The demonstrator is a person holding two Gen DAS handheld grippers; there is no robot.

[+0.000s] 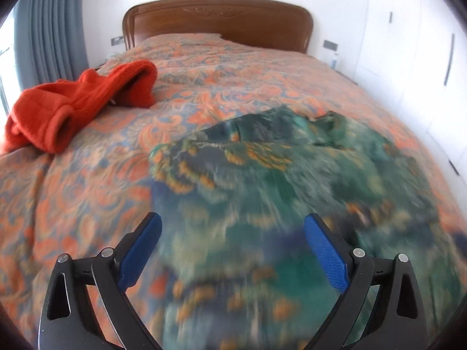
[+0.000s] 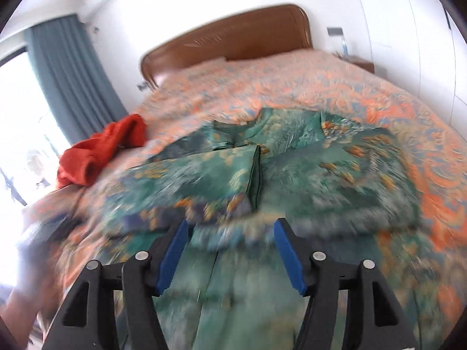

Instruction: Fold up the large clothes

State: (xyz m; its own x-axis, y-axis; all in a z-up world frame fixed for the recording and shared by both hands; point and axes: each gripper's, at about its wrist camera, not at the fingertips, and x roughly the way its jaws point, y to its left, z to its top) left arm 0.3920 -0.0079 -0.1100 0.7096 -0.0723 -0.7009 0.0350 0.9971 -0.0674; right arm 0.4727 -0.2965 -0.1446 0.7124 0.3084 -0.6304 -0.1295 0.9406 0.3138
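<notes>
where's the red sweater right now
The red sweater lies bunched on the bed's left side near the grey curtain, apart from the green garment.

No legible text, labels or numbers anywhere.

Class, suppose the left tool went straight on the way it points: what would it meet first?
Most likely the green garment spread on the bed. The left tool is open and points at it, though blur leaves the depth unclear.
</notes>
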